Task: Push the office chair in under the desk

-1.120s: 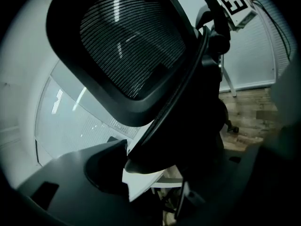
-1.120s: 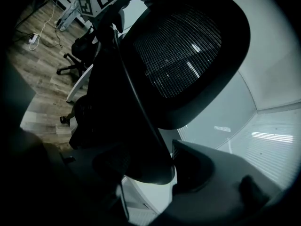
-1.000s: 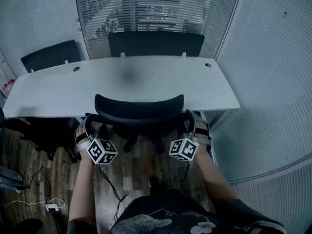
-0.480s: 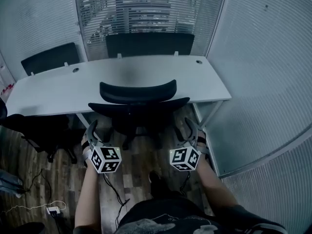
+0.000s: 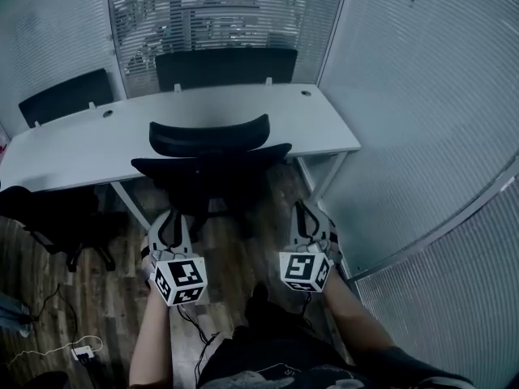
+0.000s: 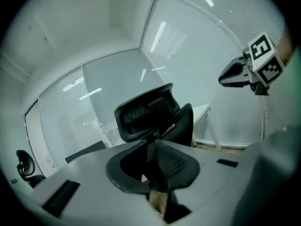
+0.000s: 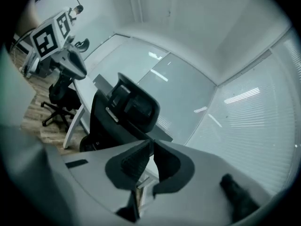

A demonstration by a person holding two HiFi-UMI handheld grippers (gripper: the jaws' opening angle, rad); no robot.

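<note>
Room: glass walls with blinds closed round a white desk.
Office chair: stood at the desk's near edge; its backrest hid the seat and base.
Left gripper: apart from the chair, jaws just closed together, empty.
Right gripper: the same, tips meeting on nothing.

Holds the left gripper and the right gripper out in front, level with each other and well apart, with the left forearm and the right forearm stretched forward from the body. Has just been closing both pairs of jaws, now tip to tip, with nothing between them.
</note>
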